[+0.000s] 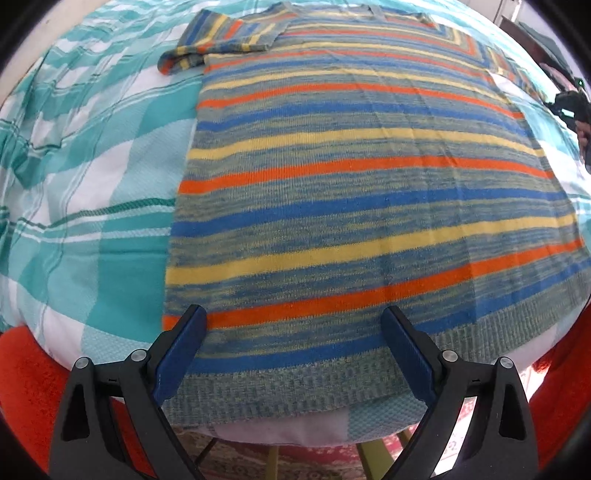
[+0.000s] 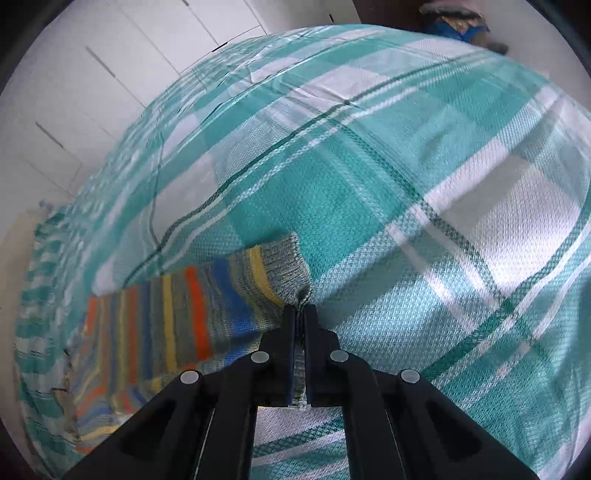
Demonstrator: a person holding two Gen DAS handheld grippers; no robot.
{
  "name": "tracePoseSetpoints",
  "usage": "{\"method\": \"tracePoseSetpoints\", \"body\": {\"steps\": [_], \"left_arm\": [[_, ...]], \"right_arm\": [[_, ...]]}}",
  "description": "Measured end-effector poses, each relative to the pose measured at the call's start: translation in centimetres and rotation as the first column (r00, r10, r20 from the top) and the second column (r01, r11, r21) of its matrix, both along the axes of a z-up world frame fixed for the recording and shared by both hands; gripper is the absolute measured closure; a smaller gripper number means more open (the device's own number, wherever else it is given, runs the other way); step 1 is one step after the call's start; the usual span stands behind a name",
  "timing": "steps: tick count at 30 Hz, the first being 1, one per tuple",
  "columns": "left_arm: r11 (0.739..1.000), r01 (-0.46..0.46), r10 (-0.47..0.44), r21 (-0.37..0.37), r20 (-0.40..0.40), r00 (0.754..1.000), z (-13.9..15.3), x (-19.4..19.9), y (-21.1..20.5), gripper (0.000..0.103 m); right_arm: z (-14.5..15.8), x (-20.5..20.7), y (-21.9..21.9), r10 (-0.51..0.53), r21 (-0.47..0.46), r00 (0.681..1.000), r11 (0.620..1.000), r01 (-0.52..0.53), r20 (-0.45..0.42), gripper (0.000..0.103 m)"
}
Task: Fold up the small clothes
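A striped knit sweater [image 1: 351, 192] in blue, yellow, orange and grey lies flat on a teal and white checked bedcover [image 1: 92, 221]. Its left sleeve [image 1: 221, 40] is folded over at the far left. My left gripper [image 1: 293, 317] is open and empty, hovering over the sweater's hem near the bed's front edge. My right gripper [image 2: 300, 308] is shut on the cuff of the sweater's right sleeve [image 2: 229, 291], which stretches left from the closed fingers. The right gripper also shows at the right edge of the left wrist view [image 1: 569, 105].
The bedcover [image 2: 406, 221] spreads far around the sweater. White cupboard doors [image 2: 110, 74] stand beyond the bed. A red patterned rug [image 1: 314, 465] and yellow legs lie below the bed's front edge. A dark bundle [image 2: 458, 22] sits at the far bed edge.
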State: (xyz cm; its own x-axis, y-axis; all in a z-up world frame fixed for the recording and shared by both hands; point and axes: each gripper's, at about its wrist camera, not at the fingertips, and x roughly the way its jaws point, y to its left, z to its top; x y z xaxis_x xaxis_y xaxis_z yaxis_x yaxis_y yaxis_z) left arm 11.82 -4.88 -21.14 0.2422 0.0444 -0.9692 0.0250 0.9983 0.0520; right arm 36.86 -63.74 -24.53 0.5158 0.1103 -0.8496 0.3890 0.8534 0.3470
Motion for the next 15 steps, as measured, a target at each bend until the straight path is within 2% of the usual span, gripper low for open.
{"method": "tracePoseSetpoints", "body": {"steps": [2, 3, 5, 6, 7, 10, 11, 12, 15], "left_arm": [[1.0, 0.009, -0.009, 0.004, 0.006, 1.0, 0.2, 0.0, 0.0, 0.007], [1.0, 0.013, -0.013, 0.009, 0.012, 1.0, 0.3, 0.0, 0.0, 0.007], [1.0, 0.012, -0.012, 0.014, 0.02, 1.0, 0.3, -0.2, 0.1, 0.007], [1.0, 0.009, -0.009, 0.011, 0.02, 1.0, 0.3, -0.2, 0.1, 0.007], [1.0, 0.001, -0.001, 0.002, 0.018, 1.0, 0.3, -0.3, 0.3, 0.007], [1.0, -0.015, 0.015, -0.027, 0.008, 1.0, -0.1, 0.1, 0.7, 0.007], [0.999, -0.017, 0.017, -0.031, 0.007, 1.0, -0.2, 0.2, 0.7, 0.007], [0.999, -0.018, 0.018, -0.032, 0.006, 1.0, -0.3, 0.2, 0.7, 0.007], [1.0, -0.009, 0.009, -0.025, 0.007, 1.0, -0.1, 0.3, 0.6, 0.007]], "right_arm": [[0.3, 0.3, 0.7, 0.021, -0.017, 1.0, 1.0, -0.021, 0.004, 0.098], [0.4, 0.3, 0.4, 0.023, 0.023, 1.0, 0.999, -0.024, 0.014, 0.091], [0.8, -0.4, -1.2, -0.008, 0.121, 0.999, 0.993, 0.003, 0.043, 0.07], [0.9, -0.9, -1.7, -0.027, 0.152, 0.998, 0.988, 0.017, 0.061, 0.055], [1.4, -2.1, -2.2, -0.056, 0.185, 0.996, 0.982, 0.041, 0.074, 0.054], [1.3, -4.5, -2.7, -0.088, 0.288, 0.996, 0.954, 0.077, 0.026, 0.057], [0.6, -5.3, -2.5, -0.098, 0.365, 0.995, 0.927, 0.089, 0.005, 0.057], [0.2, -5.7, -2.2, -0.098, 0.405, 0.995, 0.91, 0.092, -0.007, 0.058], [-1.4, -5.1, -1.5, -0.119, 0.452, 0.992, 0.884, 0.119, -0.029, 0.059]]}}
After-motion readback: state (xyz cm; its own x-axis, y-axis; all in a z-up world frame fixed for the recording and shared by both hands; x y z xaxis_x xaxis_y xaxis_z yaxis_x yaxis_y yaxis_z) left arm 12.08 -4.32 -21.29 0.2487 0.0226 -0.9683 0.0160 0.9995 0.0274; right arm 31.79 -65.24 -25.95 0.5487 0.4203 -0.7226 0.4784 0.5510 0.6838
